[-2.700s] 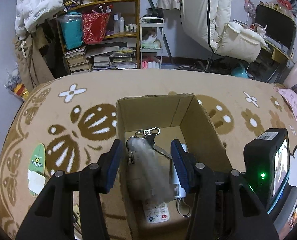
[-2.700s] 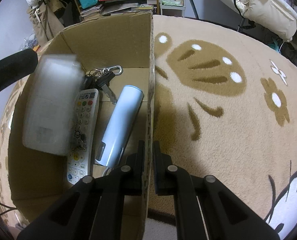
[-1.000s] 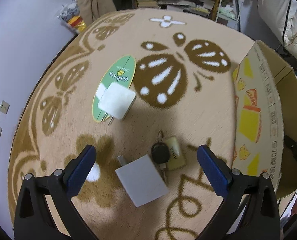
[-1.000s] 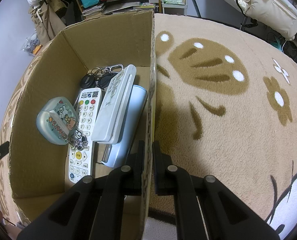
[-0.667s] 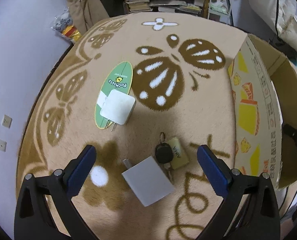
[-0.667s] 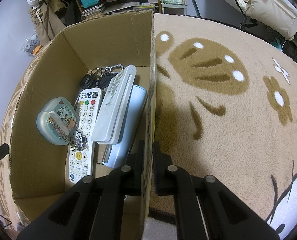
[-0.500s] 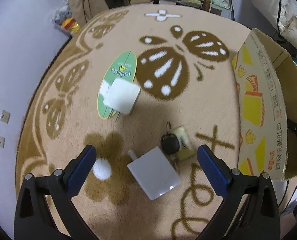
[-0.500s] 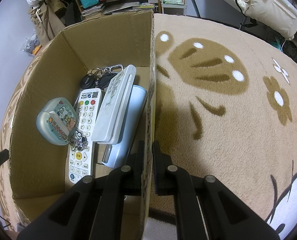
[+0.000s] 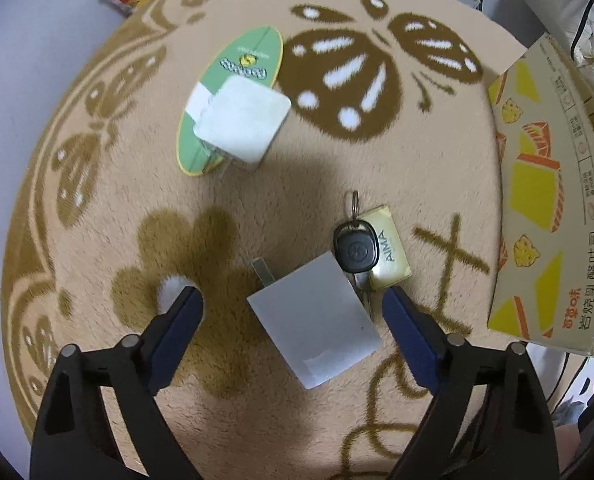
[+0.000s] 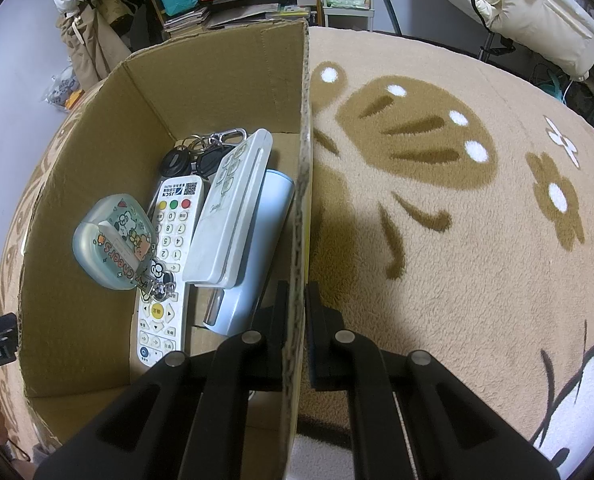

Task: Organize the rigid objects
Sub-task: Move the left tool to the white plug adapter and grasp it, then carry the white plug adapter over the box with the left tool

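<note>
Rug: deep-pile cloth, fuzzy, matt, tan with brown figures. Cardboard box: raw brown corrugated board inside, matt; outer face printed paper, slight sheen. White charger: smooth plastic, satin, with a metal prong. Second charger: smooth white plastic. Car key: black plastic fob, glossy, on a metal ring; its tag gold, shiny. Green oval card: smooth printed paper or plastic, cannot tell which. In the box: remote control, white plastic, rubbery buttons; translucent case, glossy plastic; pale blue cylinder, smooth satin. Left gripper pads: blue, matt; arms black plastic.
</note>
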Available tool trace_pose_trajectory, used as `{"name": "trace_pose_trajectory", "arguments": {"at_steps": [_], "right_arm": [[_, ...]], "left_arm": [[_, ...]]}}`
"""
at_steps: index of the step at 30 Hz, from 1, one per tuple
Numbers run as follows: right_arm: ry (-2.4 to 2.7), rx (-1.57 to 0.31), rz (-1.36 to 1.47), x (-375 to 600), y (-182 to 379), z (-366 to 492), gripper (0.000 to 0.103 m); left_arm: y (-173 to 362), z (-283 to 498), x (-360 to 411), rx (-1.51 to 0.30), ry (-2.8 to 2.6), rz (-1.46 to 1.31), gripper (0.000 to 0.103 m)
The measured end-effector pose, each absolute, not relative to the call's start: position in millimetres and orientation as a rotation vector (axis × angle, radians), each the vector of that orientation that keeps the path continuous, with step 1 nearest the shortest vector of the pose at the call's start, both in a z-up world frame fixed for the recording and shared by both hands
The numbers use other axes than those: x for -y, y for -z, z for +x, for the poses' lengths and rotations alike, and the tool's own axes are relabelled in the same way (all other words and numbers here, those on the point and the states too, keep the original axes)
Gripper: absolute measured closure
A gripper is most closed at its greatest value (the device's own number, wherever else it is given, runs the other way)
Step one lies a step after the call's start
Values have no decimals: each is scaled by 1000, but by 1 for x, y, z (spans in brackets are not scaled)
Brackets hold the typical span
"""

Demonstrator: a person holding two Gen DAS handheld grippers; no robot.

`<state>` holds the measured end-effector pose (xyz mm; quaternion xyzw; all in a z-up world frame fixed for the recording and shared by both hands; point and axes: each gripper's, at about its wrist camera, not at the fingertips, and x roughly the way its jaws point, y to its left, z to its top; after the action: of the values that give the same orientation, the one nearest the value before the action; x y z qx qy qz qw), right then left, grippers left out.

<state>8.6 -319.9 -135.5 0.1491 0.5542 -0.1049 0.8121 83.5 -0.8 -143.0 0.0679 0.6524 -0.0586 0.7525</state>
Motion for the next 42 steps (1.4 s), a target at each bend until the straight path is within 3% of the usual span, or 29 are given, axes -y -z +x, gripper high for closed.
{"name": "trace_pose_trajectory", "arguments": {"at_steps": [12,17,20,42], "right_arm": [[224,-1184,319,320,136,9,95],[224,-1184,318,320,135,9,95],[224,-1184,318,320,135,9,95],[226,-1183,315,321,135,8,95]], "left_arm": [[169,86,14,-1515,121,199,26],[164,86,13,-1487,112,171,43],[156,88,9,-1457,114,168,46],[93,77,38,-1148,169,267,51]]}}
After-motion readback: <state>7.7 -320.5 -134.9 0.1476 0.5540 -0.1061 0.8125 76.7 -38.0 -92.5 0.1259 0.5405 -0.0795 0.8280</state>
